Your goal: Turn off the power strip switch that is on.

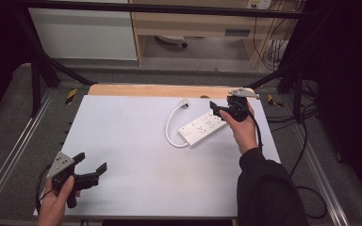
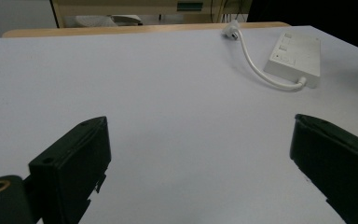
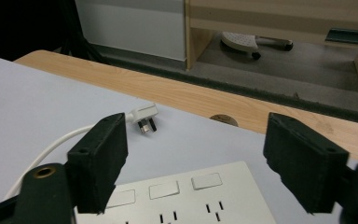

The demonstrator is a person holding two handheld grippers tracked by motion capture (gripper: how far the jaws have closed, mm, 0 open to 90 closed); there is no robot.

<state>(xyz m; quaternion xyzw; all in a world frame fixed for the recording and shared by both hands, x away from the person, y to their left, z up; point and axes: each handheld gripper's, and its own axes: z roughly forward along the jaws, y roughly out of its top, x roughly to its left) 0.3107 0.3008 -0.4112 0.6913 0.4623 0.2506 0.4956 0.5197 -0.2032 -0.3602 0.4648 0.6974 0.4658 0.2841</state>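
High view: right gripper over power strip

— Where can you pass freely?

— The sheet is bare between your left gripper and the strip; approach from the left and near side is unobstructed.

— What blocks you?

— The cord loops off the strip's left end to the plug near the far edge. Your right gripper, jaws apart, occupies the strip's right end.
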